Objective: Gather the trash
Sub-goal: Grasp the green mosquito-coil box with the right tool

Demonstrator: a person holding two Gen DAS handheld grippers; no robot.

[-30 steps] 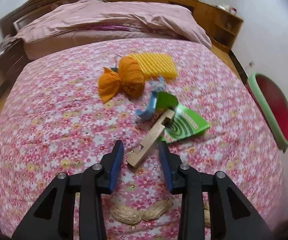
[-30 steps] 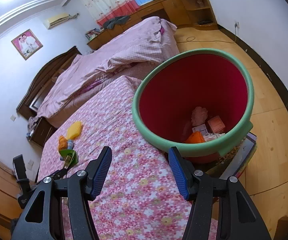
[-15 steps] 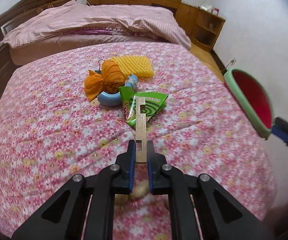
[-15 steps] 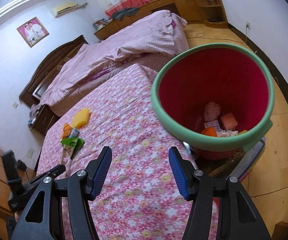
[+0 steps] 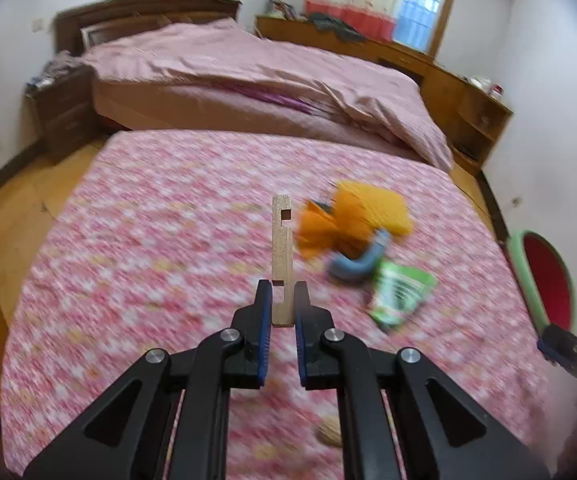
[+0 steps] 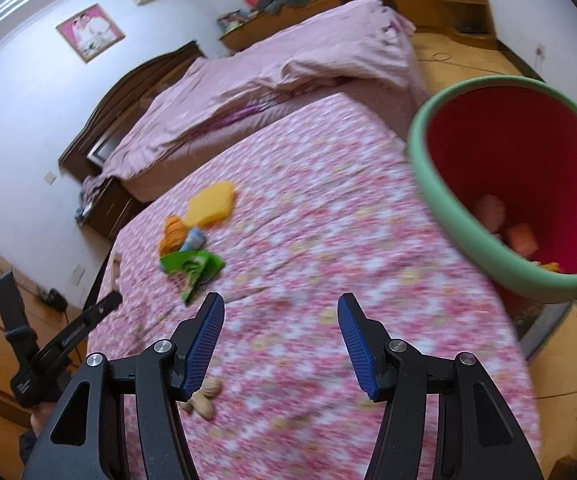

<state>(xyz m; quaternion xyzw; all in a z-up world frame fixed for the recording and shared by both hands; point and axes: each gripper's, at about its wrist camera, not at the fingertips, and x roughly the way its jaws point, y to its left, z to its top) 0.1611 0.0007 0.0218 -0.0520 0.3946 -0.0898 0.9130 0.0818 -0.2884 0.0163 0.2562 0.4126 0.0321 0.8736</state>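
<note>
Lifted off the bed (image 5: 160,240) since 1 second ago, the wooden strip (image 5: 281,256) is clamped by its lower end in the left gripper (image 5: 281,312), the right gripper (image 6: 280,320) is held wide and empty, and the strip could be levered loose before the bin (image 5: 524,276).

No text can be read in these pictures. The green packet (image 5: 399,294) on the flowered bedspread (image 5: 176,240) carries some print, but blur makes it impossible to read.
</note>
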